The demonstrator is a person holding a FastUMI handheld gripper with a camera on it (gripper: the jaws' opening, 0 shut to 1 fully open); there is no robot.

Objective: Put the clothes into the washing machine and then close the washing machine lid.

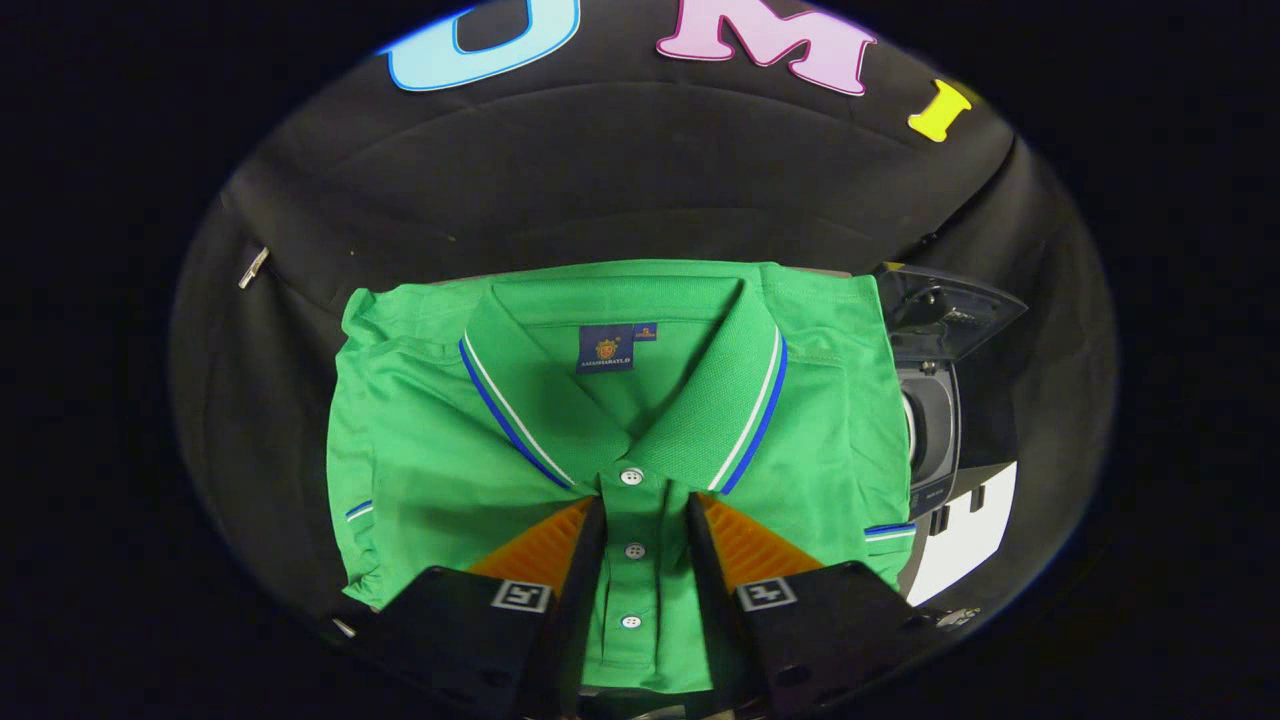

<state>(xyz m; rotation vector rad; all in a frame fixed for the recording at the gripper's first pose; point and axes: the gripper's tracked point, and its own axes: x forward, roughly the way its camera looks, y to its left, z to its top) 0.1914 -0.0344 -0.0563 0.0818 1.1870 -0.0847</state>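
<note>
Polo shirt lies folded outside the washing machine (lid up), hand-held gripper narrowly parted over its placket, nothing loaded yet.

Gripper pointed forward and downward, both fingers reaching out side by side from the base. Jaws parted, a gap left between the two tips. Ribbed pads turned outward on each finger, square printed markers on the two finger bases. Fingers roughly symmetrical, slightly converging toward the tips. Contact with anything impossible to tell.
</note>
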